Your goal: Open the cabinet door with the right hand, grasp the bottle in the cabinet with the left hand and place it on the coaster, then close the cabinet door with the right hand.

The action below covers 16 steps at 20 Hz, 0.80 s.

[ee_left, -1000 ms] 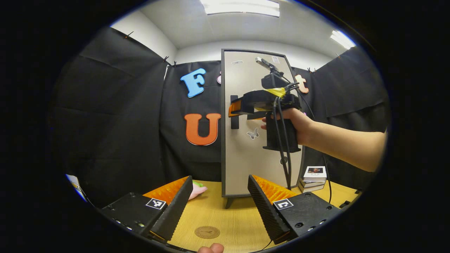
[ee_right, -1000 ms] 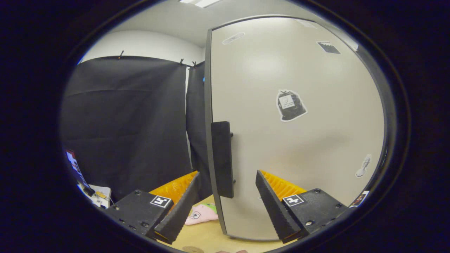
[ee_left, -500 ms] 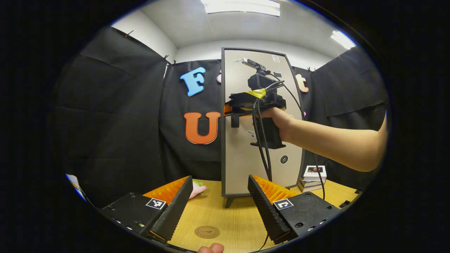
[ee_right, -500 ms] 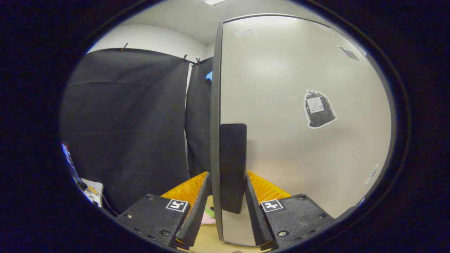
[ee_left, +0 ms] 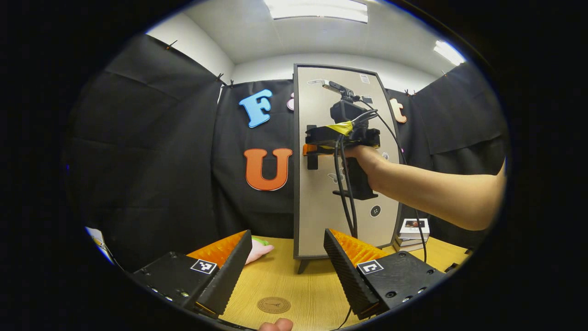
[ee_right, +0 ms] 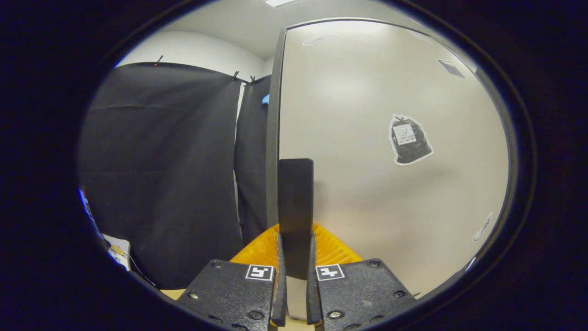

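A tall beige cabinet (ee_left: 317,207) with a dark frame stands on the wooden table (ee_left: 298,280), its door (ee_right: 367,184) closed. My right gripper (ee_right: 294,271) is shut on the door's black vertical handle (ee_right: 295,202); in the left gripper view that right gripper (ee_left: 310,149) sits at the handle (ee_left: 313,163), held by a person's hand (ee_left: 363,158). My left gripper (ee_left: 287,264) hangs open over the table, with nothing between its fingers. A round brown coaster (ee_left: 274,305) lies on the table just below it. The bottle is hidden behind the door.
A pink plush toy (ee_left: 260,250) lies on the table left of the cabinet. A small stack of books (ee_left: 411,230) sits to the cabinet's right. Cables (ee_left: 342,188) hang from the right gripper. Black cloth walls surround the table.
My right gripper moved onto the door handle and closed on it; a second ago it stood open short of the handle. The left gripper has barely moved.
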Each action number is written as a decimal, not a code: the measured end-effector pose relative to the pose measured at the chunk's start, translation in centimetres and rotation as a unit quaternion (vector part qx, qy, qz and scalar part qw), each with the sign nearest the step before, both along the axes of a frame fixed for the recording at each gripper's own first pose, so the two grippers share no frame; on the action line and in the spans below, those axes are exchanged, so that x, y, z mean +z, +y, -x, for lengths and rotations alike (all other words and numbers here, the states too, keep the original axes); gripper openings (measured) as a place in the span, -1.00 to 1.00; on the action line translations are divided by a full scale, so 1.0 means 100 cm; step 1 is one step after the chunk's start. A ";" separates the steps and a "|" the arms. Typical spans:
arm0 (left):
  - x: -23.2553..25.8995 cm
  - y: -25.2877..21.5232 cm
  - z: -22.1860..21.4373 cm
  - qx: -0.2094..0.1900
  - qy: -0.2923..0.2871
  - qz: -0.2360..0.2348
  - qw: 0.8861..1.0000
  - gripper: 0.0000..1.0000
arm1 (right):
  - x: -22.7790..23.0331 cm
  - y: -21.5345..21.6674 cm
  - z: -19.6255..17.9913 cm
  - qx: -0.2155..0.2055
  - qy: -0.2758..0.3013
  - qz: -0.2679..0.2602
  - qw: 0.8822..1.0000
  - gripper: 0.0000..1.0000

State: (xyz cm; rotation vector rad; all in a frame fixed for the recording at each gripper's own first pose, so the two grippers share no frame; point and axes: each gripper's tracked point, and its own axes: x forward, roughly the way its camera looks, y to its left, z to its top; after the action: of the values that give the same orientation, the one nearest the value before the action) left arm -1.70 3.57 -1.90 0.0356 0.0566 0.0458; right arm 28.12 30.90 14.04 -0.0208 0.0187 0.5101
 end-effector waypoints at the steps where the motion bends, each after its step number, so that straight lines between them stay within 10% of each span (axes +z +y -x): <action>1: -0.001 0.001 0.001 0.000 -0.001 0.000 1.000 0.89 | 0.000 -0.001 0.002 0.005 0.002 0.002 1.000 -0.60; 16: 0.006 -0.017 0.017 -0.018 -0.009 -0.001 1.000 0.89 | 0.003 -0.058 0.127 0.071 -0.018 -0.009 0.997 -0.60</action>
State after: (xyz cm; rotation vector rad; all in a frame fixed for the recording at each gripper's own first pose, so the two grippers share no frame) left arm -3.40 1.91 -1.28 0.0387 0.0385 0.0108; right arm 15.41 25.06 14.38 -0.0143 -0.0235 0.6528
